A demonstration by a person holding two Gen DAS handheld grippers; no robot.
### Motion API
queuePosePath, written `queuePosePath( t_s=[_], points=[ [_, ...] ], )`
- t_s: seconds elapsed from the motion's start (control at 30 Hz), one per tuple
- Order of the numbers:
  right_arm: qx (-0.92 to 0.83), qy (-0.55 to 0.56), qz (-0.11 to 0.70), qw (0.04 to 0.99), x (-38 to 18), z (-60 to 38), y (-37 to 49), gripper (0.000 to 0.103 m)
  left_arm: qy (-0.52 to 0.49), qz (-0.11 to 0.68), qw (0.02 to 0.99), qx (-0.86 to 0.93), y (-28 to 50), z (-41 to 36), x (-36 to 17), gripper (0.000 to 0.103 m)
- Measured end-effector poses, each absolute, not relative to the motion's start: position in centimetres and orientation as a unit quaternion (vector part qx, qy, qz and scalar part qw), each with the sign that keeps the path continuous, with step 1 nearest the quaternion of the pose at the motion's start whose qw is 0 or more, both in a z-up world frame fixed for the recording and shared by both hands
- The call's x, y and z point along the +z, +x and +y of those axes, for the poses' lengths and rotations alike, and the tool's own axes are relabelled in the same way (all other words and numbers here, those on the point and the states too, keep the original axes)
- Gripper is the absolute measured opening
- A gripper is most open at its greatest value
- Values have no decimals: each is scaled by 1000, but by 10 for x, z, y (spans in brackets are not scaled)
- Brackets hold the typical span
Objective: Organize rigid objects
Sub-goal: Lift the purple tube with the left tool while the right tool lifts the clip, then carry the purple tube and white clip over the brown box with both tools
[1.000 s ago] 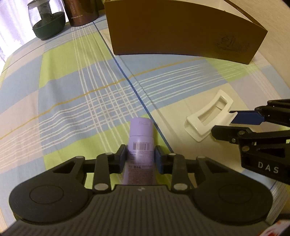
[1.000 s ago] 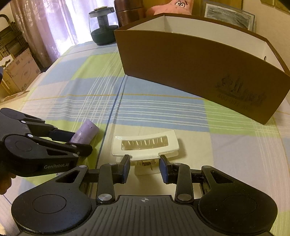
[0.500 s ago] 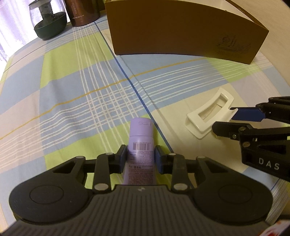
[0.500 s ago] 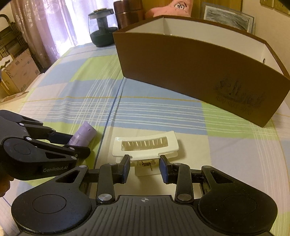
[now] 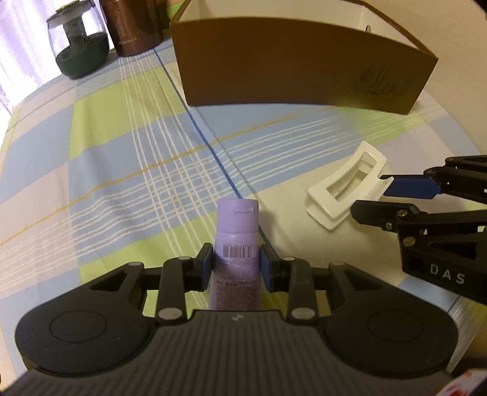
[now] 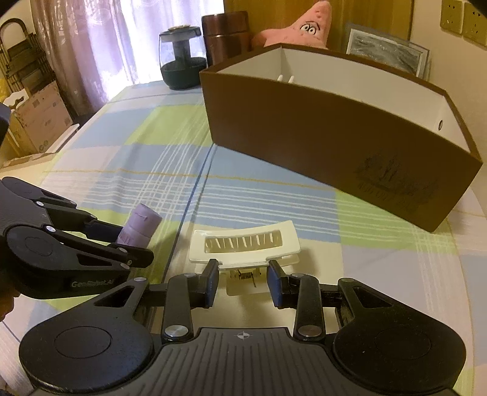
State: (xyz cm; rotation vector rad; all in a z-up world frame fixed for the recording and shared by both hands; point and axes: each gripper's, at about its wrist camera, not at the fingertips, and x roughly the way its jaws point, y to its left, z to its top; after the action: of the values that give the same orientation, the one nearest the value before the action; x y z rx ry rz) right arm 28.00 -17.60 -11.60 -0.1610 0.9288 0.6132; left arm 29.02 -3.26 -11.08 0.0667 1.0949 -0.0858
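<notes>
Pinching a purple tube [image 5: 236,252] between its blue pads, the left gripper [image 5: 236,268] holds it cap-forward and tilted down over the checked tablecloth [image 5: 121,170]; the barcode label faces up between the fingers. Just to its right, the right gripper [image 6: 243,281] is closed on the spring end of a white hair claw clip [image 6: 246,243], whose toothed body sticks out ahead of the fingers, low over the cloth; whether the clip touches the cloth I cannot tell. Beyond both stands a brown cardboard box [image 6: 334,143], open-topped with a white inside and a divider. Behind it sit a dark glass jar [image 6: 181,58], a brown canister [image 6: 225,39], a pink star plush [image 6: 304,27] and a framed picture [image 6: 386,45].
</notes>
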Motion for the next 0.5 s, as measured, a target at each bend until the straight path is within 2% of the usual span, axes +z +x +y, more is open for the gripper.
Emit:
queuePosePath(
  t_s=[0.5],
  points=[
    [277, -60, 413, 866, -91, -193, 287, 31, 40, 478, 876, -50, 295, -47, -74, 28]
  ],
)
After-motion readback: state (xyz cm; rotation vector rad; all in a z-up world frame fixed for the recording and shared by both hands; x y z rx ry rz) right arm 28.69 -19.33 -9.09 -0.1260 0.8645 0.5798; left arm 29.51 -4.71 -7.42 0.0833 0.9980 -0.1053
